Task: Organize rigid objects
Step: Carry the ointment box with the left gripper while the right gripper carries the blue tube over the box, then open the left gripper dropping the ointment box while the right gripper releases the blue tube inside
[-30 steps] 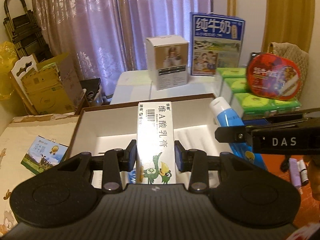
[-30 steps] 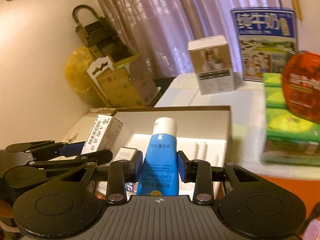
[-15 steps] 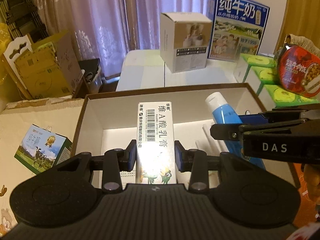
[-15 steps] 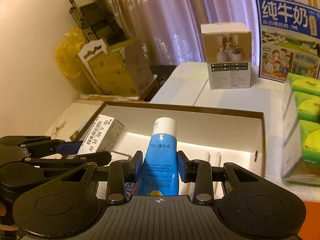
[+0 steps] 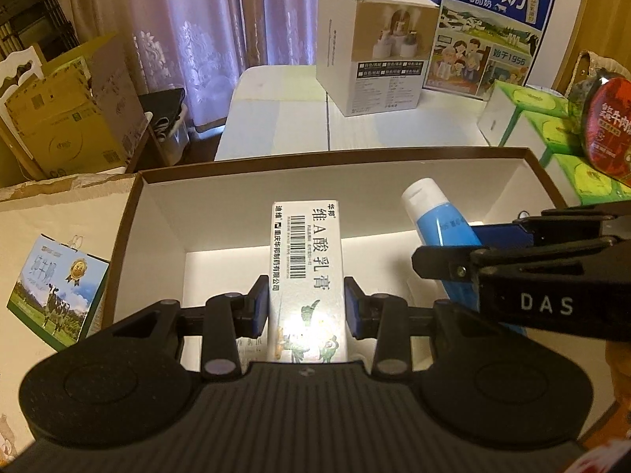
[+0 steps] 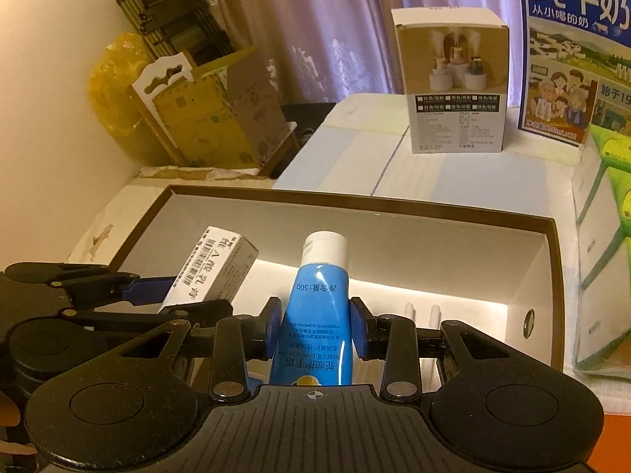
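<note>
the left gripper [image 5: 307,307] is pinching a white cardboard ointment carton [image 5: 305,264] printed "维a酸乳膏" with a barcode, over the open brown-rimmed white box [image 5: 335,155]; it is likely light, stiff, crushable, best held by its long sides. right of it, the right gripper [image 6: 313,329] is squeezing a glossy blue plastic tube [image 6: 315,319] reading "净含量:50g", probably soft and slippery.

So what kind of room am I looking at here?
Probably a lived-in room at home used for storage: lilac curtains, a stack of cardboard cartons, and a milk carton box on a white table.
</note>
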Tool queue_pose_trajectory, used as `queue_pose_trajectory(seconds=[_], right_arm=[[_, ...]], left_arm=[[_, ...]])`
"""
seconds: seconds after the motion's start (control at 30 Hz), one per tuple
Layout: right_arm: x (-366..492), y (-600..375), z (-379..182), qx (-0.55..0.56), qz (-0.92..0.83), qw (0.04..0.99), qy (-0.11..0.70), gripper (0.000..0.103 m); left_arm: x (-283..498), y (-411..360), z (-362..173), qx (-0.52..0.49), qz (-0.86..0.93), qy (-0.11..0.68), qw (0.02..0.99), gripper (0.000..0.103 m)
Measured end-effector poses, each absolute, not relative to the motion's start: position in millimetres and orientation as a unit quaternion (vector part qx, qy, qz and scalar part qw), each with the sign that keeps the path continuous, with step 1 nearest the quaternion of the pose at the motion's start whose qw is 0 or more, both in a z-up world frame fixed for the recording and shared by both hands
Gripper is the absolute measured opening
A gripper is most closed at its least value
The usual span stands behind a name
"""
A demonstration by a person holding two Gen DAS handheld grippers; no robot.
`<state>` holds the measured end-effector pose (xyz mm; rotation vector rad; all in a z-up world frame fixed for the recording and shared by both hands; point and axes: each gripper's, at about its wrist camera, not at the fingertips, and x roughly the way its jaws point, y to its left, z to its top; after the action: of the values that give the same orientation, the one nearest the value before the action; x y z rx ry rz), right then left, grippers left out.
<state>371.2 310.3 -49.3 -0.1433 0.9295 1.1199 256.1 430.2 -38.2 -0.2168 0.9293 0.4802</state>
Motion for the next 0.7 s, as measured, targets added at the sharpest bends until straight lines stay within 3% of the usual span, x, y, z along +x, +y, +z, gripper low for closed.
queue_pose_trajectory(seconds=[0.5, 0.7], right_arm=[[377, 322, -58, -0.068, 0.506, 0.739, 0.440, 0.034], [376, 323, -51, -0.046, 0.503, 0.750, 0.427, 0.036]], left_arm=[[261, 447, -44, -0.111, 0.230, 0.439, 0.861, 0.036], [254, 448, -41, -0.111, 0.237, 0.437, 0.861, 0.047]])
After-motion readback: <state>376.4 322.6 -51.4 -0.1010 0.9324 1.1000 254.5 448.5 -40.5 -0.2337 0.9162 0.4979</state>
